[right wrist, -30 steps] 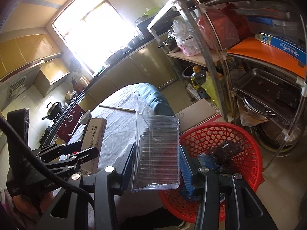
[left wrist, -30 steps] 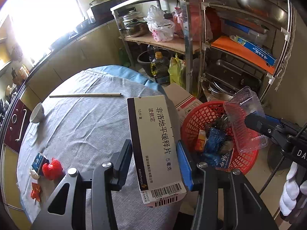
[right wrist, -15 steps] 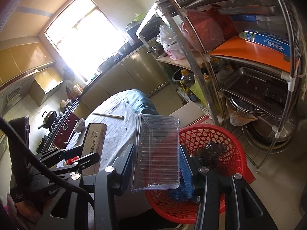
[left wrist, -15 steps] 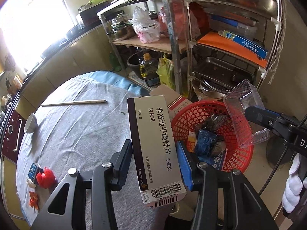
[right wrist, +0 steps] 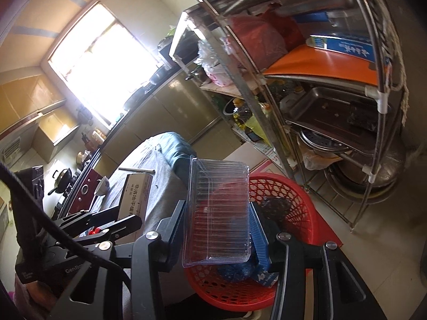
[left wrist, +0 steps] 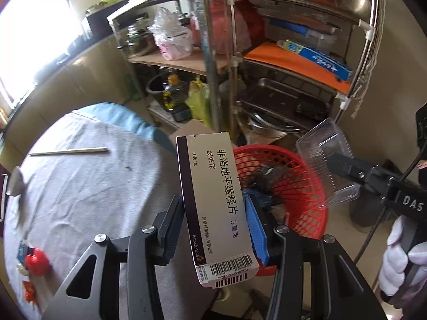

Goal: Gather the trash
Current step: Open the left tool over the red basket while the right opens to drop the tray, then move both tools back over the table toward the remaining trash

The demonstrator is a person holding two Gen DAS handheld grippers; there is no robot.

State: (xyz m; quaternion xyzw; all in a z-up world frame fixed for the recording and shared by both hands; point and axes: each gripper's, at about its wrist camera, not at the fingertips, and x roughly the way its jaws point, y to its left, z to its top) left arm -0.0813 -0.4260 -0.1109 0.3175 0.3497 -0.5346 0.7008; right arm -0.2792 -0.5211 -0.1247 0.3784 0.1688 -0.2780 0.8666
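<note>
Carry-to-bin step: left gripper (left wrist: 214,214) pinches the medicine box (left wrist: 213,205), right gripper (right wrist: 217,220) pinches the clear plastic tray (right wrist: 217,213), red basket (right wrist: 299,208) just beyond both fingertips; next likely calls for releasing over it.

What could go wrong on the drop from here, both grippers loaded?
1. The medicine box in the left gripper sits over the red basket rim, partly above the table; released now, it may miss.
2. The clear plastic tray in the right gripper is light and could bounce out.
3. Both grippers converge on one basket and may collide.
</note>
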